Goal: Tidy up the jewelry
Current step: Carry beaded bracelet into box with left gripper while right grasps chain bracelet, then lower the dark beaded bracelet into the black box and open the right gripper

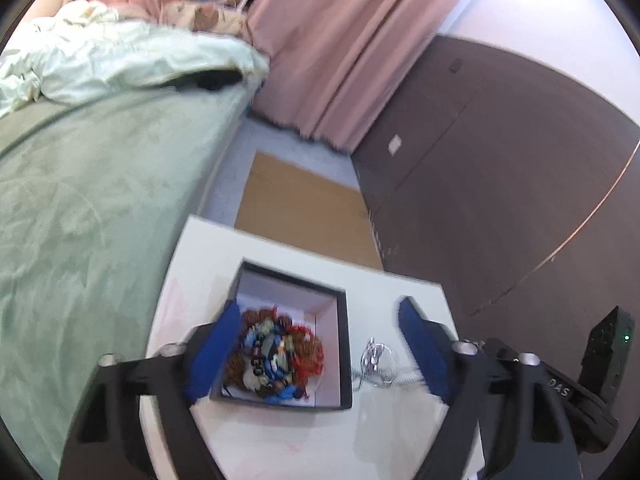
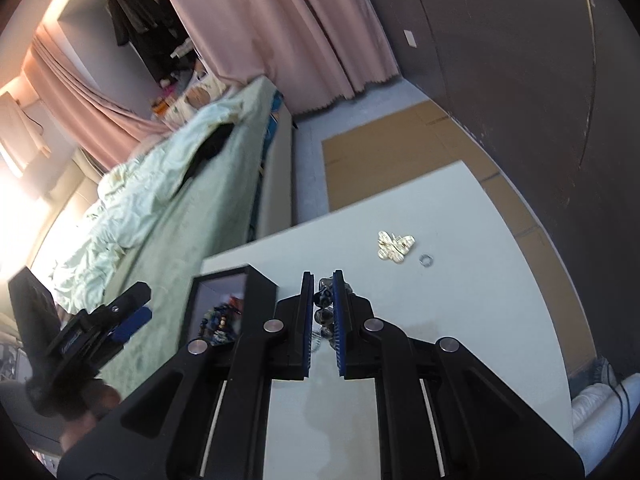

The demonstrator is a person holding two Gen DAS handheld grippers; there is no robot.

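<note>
Leftmost in the left wrist view lies a bed under a green blanket (image 1: 92,200), and against it stands the white table (image 1: 264,440). On that table sits a black box (image 1: 346,344) with a pale lining, heaped with beaded jewelry (image 1: 276,354) in brown, red and blue. Over it hangs the left gripper (image 1: 318,350), its jaws spread wide with nothing pressed between them: the left blue pad (image 1: 216,354) overlaps the box's left wall in the picture, while the right pad is above bare table beyond the box's right wall. Between box and right pad lies a silvery chain piece (image 1: 376,360) on the tabletop. At the far right edge part of the other tool shows.

From the right wrist camera, the same box (image 2: 260,292) appears left of the right gripper (image 2: 323,280), whose jaws are drawn close together, pinching a string of dark and clear beads (image 2: 325,308) between the blue pads. Further right on the table rest a pale gold butterfly-shaped ornament (image 2: 395,247) and, just beside it, a small silver ring (image 2: 425,260).
</note>
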